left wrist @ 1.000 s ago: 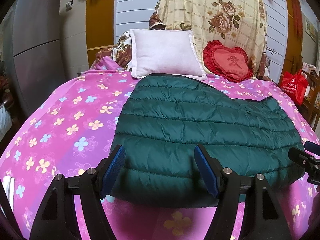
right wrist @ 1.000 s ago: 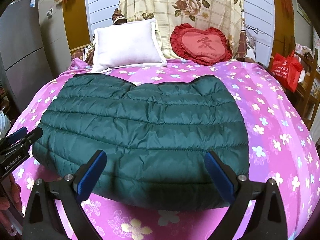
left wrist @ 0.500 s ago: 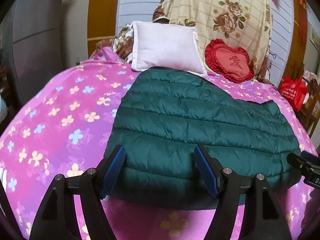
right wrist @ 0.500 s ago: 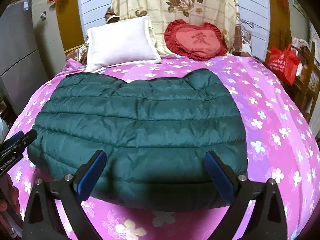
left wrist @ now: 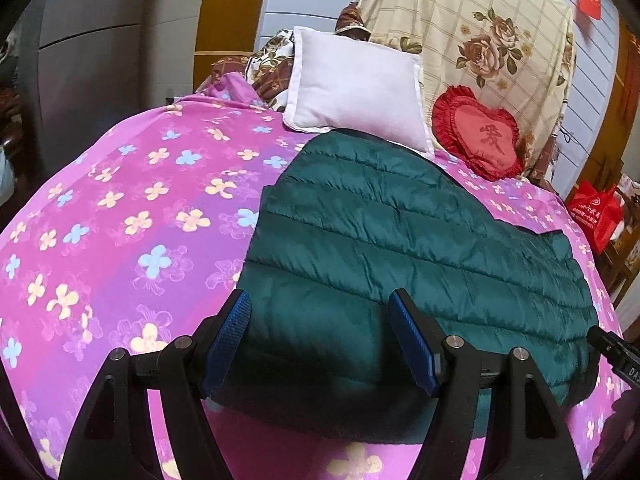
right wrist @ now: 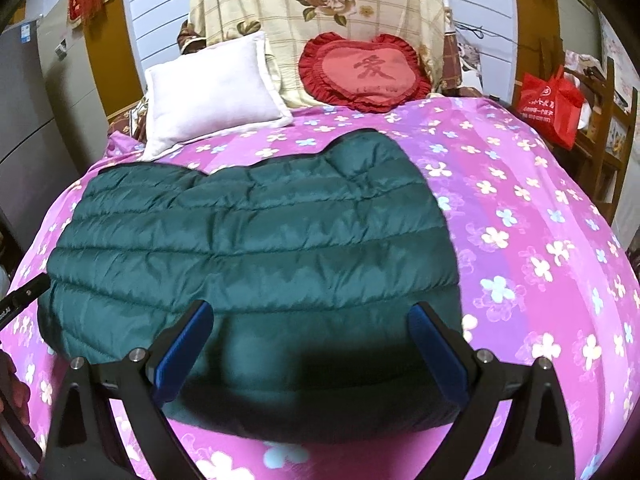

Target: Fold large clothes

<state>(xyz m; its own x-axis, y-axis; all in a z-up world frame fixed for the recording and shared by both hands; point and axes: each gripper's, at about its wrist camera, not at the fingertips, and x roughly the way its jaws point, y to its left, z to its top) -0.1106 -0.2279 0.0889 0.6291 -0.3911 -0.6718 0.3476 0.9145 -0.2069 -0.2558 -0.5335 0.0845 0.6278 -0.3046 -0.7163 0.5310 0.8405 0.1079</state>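
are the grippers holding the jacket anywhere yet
Nothing is held. The left gripper and the right gripper are both open, each straddling the near edge of the green jacket without pinching it.

Bed covered by a pink sheet printed with small flowers. Lying directly on it: a folded dark green quilted jacket near the front edge, a white pillow, and a red heart-shaped cushion at the head.

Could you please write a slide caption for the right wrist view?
Open right hand-held gripper poised over the near edge of a green jacket on a floral bedspread.
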